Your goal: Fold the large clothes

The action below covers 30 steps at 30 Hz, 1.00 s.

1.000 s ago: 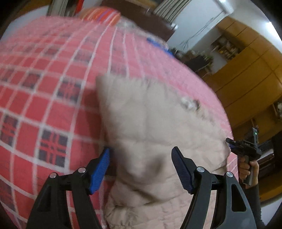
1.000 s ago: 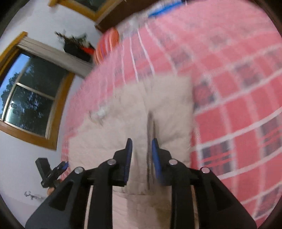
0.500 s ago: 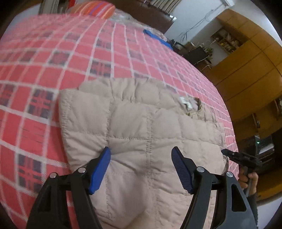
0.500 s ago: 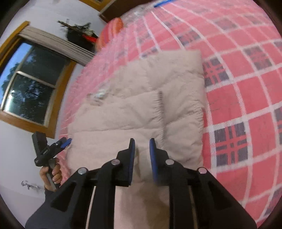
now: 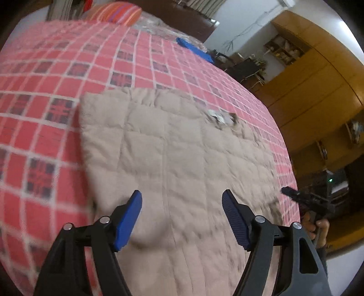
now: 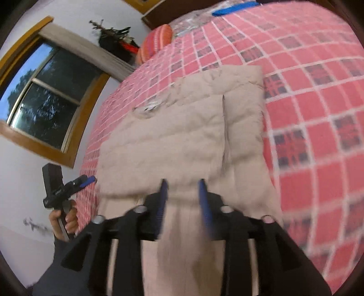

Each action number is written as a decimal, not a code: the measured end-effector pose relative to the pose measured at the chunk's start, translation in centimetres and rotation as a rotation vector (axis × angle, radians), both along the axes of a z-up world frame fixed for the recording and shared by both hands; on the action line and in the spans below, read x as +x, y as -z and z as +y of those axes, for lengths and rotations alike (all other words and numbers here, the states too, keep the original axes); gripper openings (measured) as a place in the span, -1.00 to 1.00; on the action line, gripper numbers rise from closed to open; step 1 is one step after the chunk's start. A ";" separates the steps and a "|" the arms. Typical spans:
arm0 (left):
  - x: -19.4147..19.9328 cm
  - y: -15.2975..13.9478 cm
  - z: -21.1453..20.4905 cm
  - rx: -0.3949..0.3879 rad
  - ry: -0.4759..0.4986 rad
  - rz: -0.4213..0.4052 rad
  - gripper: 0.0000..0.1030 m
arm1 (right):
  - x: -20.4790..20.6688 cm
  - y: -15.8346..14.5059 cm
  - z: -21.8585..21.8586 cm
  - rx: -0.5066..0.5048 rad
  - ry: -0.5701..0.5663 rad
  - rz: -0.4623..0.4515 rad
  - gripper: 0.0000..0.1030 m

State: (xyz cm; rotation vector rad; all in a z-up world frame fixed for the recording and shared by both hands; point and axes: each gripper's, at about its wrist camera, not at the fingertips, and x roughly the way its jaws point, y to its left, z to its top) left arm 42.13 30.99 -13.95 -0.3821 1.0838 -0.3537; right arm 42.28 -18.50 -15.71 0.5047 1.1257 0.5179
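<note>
Left wrist view: the left gripper (image 5: 182, 211) has its 2 blue-padded fingers (image 5: 127, 219) spread wide with nothing between them, poised above the near part of a beige quilted garment (image 5: 173, 145). The garment lies flat on a red plaid bedspread (image 5: 45, 72), extending ahead of the gripper and to both sides of it; a folded edge runs ahead and to the left of the left finger. A small pale label (image 5: 218, 115) at the collar lies far ahead and slightly right. A striped orange cushion (image 5: 116, 12) and a blue item (image 5: 193, 47) lie at the far end of the bed. To the right, beyond the bed edge, the right gripper (image 5: 295, 194) appears, held by a hand (image 5: 316, 227); wooden cabinets (image 5: 318, 91) stand behind it. Right wrist view: the right gripper (image 6: 183, 193) has its jaws parted by a moderate gap, with the blurred near edge of the beige quilted garment (image 6: 177, 132) seen between them; whether they grip it cannot be told. A folded panel ends in a straight seam ahead and slightly right. To the left, the left gripper (image 6: 87, 179) is held by a hand (image 6: 63, 220) beneath a window (image 6: 47, 91).
</note>
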 end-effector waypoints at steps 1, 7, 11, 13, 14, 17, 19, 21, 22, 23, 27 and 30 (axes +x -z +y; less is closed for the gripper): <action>-1.3 -0.2 0.3 0.011 0.004 0.005 0.44 | -1.5 -0.4 -0.4 -0.007 -0.008 -0.001 -0.02; -15.0 1.3 5.3 0.009 0.035 0.081 0.52 | -14.5 2.4 -5.2 -0.063 -0.075 0.126 0.21; -21.8 3.1 7.6 0.011 0.018 0.134 0.52 | -20.7 3.8 -7.3 -0.087 -0.058 0.188 0.21; -24.2 3.8 8.0 -0.005 0.029 0.142 0.52 | -22.9 4.1 -8.2 -0.049 -0.052 0.217 0.21; -24.9 4.2 7.9 -0.018 0.035 0.145 0.52 | -23.7 4.4 -8.3 -0.042 -0.054 0.224 0.21; -25.7 5.5 7.7 -0.075 0.059 0.181 0.52 | -24.4 5.2 -8.5 -0.020 -0.048 0.246 0.21; -25.6 6.6 7.2 -0.090 0.066 0.209 0.52 | -24.7 5.7 -8.4 -0.011 -0.045 0.252 0.22; -25.3 7.4 6.7 -0.124 0.077 0.237 0.51 | -24.8 6.3 -8.3 0.004 -0.041 0.259 0.22; -25.8 7.2 6.7 -0.129 0.076 0.241 0.51 | -24.8 6.6 -8.3 0.014 -0.049 0.265 0.22; -25.8 7.2 6.6 -0.135 0.077 0.244 0.51 | -24.7 6.8 -8.4 0.016 -0.051 0.267 0.22; -26.4 7.4 5.4 -0.184 0.138 0.257 0.51 | -24.9 6.9 -7.7 0.048 -0.067 0.260 0.22; -26.6 7.7 5.4 -0.212 0.135 0.270 0.51 | -24.9 6.8 -6.9 0.047 -0.077 0.251 0.22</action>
